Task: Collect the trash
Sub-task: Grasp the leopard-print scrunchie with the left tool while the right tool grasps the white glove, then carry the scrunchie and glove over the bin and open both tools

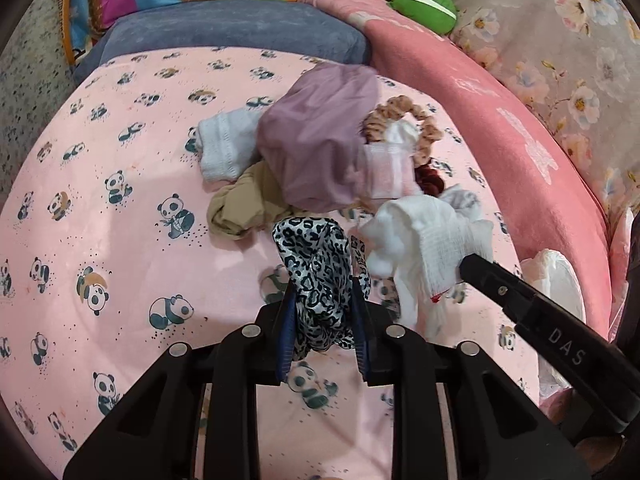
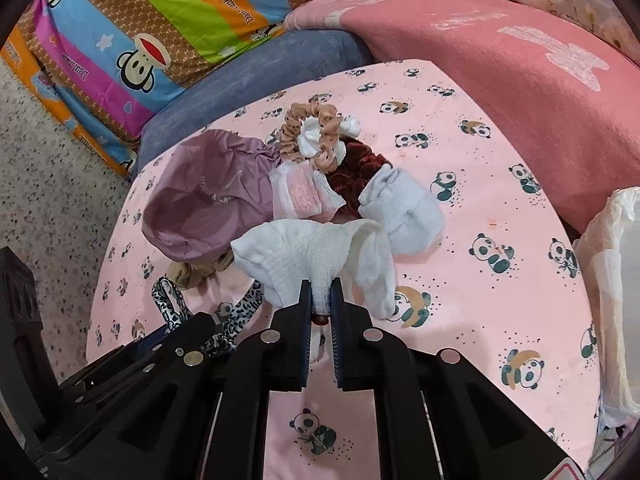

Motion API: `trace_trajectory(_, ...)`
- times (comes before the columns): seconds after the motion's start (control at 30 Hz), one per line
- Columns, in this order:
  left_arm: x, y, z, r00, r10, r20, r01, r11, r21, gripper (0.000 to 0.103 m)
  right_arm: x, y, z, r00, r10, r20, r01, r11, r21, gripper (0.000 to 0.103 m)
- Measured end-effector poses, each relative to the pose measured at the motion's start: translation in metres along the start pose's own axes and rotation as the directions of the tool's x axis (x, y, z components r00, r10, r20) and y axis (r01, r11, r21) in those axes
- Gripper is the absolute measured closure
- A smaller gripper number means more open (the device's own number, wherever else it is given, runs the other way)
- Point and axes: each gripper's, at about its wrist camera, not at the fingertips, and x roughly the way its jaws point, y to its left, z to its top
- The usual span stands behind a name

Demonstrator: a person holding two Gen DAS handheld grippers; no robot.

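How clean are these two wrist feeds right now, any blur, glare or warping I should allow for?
Left wrist view: the mauve cloth is motion-smeared, the leopard scrunchie in the left gripper is sharp. Right wrist view: crisp on the white gauze cloth in the right gripper. Both: strong fisheye bowing, dark corners, soft even light, no glare.

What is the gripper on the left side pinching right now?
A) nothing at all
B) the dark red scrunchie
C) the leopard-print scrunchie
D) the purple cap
C: the left gripper is shut on the leopard-print scrunchie, while the right gripper pinches a white sock.
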Motion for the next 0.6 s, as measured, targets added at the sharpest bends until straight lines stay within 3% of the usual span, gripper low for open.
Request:
trace_trajectory(0.33,-0.035,-0.059,0.005,0.997,-0.037,0.073,0.028,0.993,0.117,0.079,-0.082,-0.033,0.009,0.988,0.016,0.152,-0.023,0.999,0.044,0.093)
trace_trajectory(0.6,-0.05,-0.125,0.004,0.991,-0.085,0.105,0.058,0.968,0.244,0.079,-0.141,-0.075,0.011,0.966,-0.022,0.257,-0.005,0.995,0.102,0.093)
